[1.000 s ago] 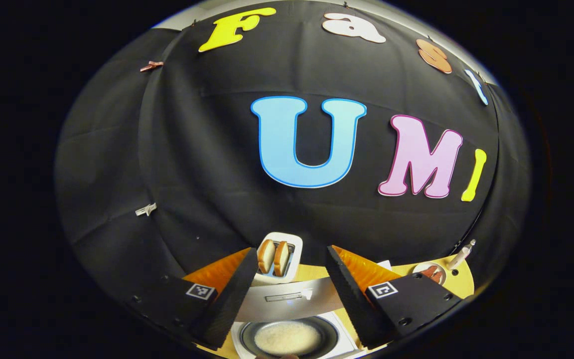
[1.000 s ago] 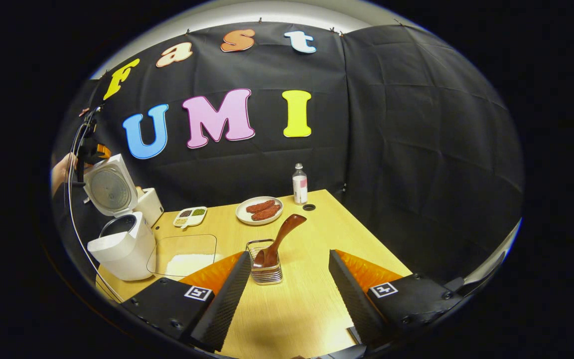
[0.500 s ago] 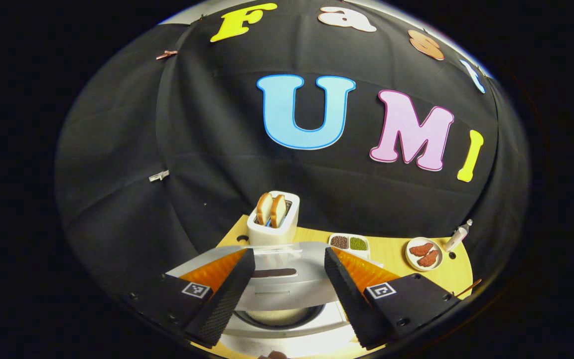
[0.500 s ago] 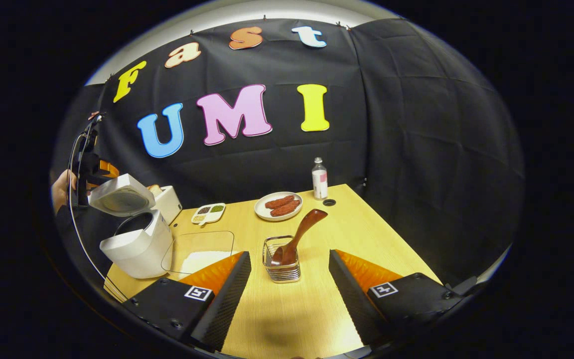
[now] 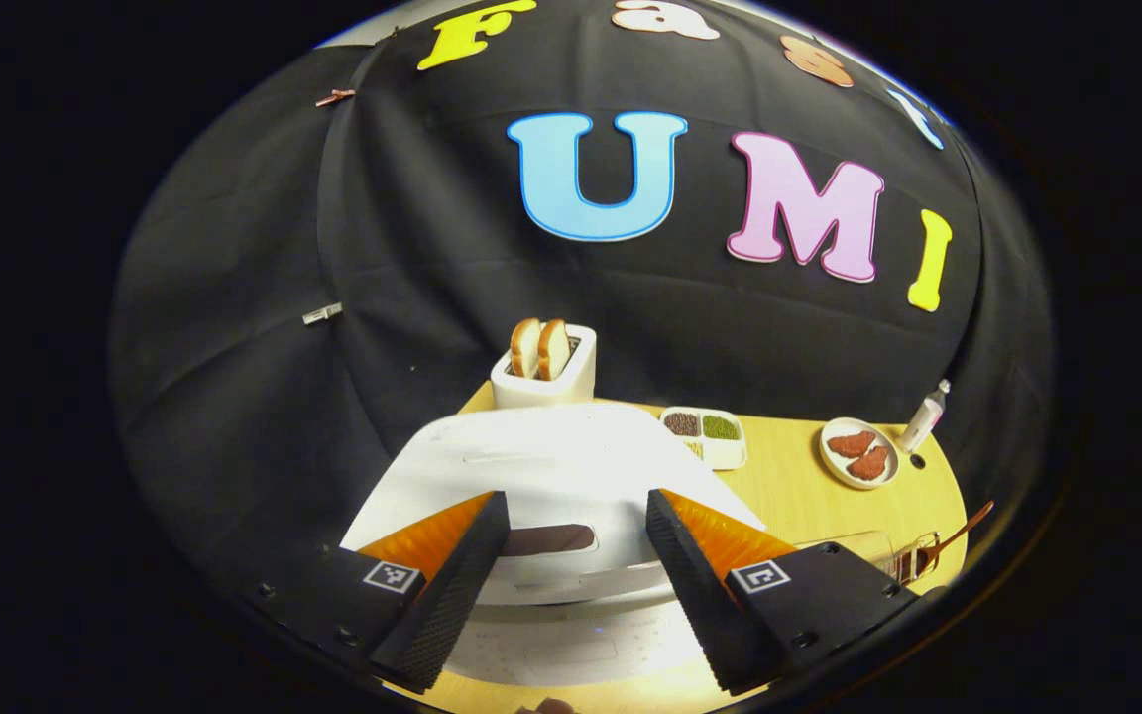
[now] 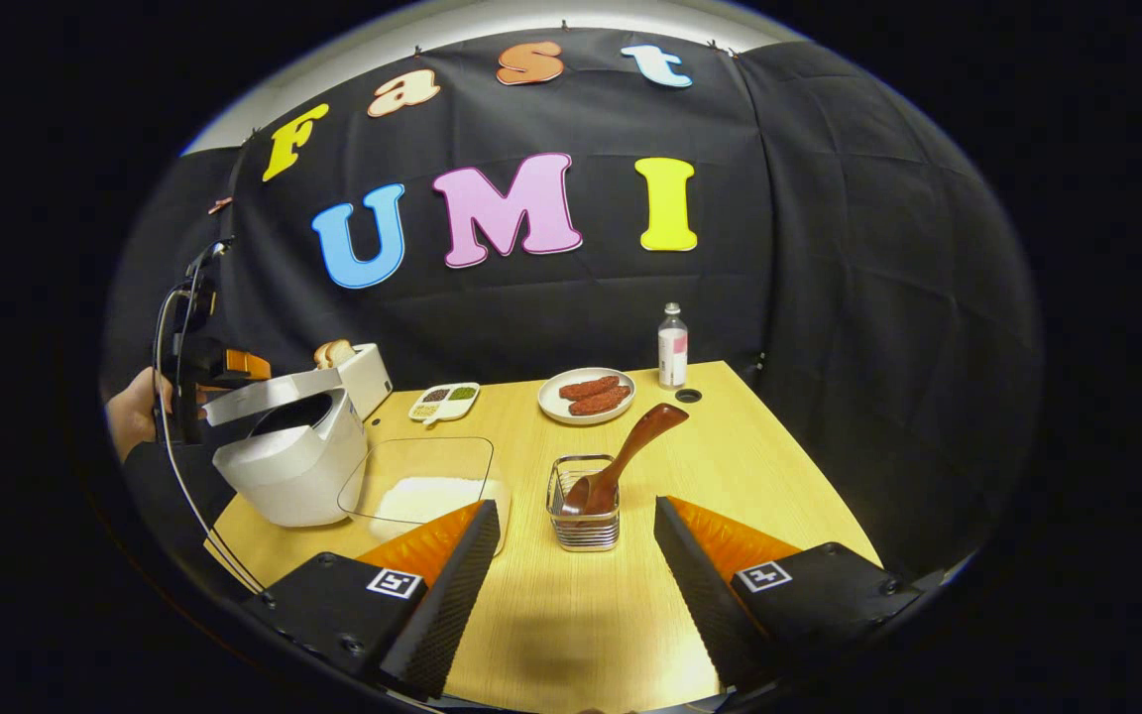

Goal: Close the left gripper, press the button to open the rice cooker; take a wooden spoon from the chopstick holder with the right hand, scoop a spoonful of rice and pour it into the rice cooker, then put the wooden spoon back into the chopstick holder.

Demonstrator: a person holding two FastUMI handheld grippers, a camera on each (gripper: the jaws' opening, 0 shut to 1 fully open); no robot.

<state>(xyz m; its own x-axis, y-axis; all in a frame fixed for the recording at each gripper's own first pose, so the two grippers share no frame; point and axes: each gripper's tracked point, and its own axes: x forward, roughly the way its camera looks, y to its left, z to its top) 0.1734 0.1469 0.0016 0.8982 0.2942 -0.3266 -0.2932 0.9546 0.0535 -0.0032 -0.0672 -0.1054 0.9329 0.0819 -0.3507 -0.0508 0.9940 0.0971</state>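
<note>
The wooden bench (image 6: pixel 630 605) carries everything. At its left end sits the white rice cooker (image 6: pixel 288 466), its lid tipped low over the pot with a gap still showing on the near side; in the left gripper view the lid's white top spreads just ahead of the left claw (image 5: pixel 571 585), whose fingers stand apart and empty above it. In the right gripper view a hand (image 6: pixel 135 416) holds that claw just behind the cooker. Beside the cooker lies a clear tray holding rice (image 6: pixel 427 493). Behind the cooker stands a white toaster (image 5: pixel 543 377) with two slices of bread. Farther back are a plate of sausages (image 6: pixel 587 396), a small divided dish of grains (image 6: pixel 444 401) and a bottle (image 6: pixel 671 346). Mid-bench, the wire chopstick holder (image 6: pixel 585 516) holds the wooden spoon (image 6: pixel 626 456), bowl down, handle leaning up to the right. The right claw (image 6: pixel 571 585) hangs near the holder, fingers wide apart, touching nothing.
</note>
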